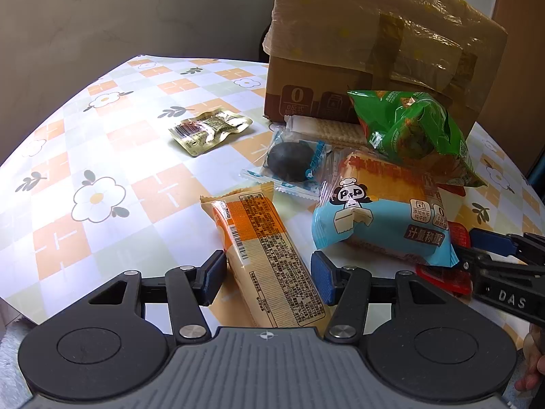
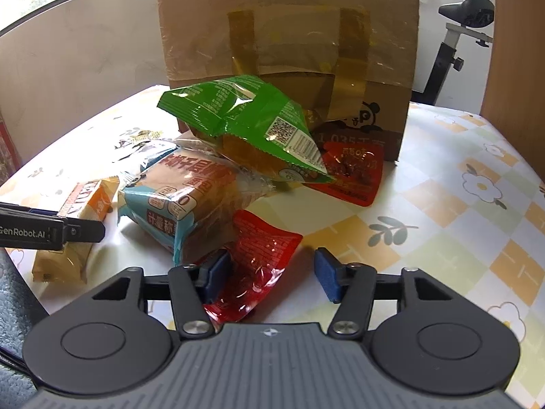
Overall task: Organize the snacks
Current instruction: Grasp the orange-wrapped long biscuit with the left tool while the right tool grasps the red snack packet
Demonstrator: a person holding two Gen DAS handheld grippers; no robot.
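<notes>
2 grippers work at the near edge of the flowered table (image 1: 102, 156), whose left half lies mostly bare: the left gripper (image 1: 269, 272) straddles the long orange wafer pack (image 1: 265, 255), pads beside it but apart, and the right gripper (image 2: 272, 272) stands open with a red pouch (image 2: 259, 266) against its left pad. The taped cardboard box (image 2: 289, 51) stands closed at the back, contents hidden. A green bag (image 2: 245, 129) lies piled on the blue cake pack (image 2: 177, 201) between both tools.

Table under a checked floral cloth (image 1: 102, 184), bearing a taped cardboard box (image 1: 340, 78), gold packet (image 1: 207, 129), orange-and-cream bar (image 1: 265, 255), dark bun pack (image 1: 293, 163), blue cake pack (image 1: 378, 218), red pouches (image 2: 262, 259)
</notes>
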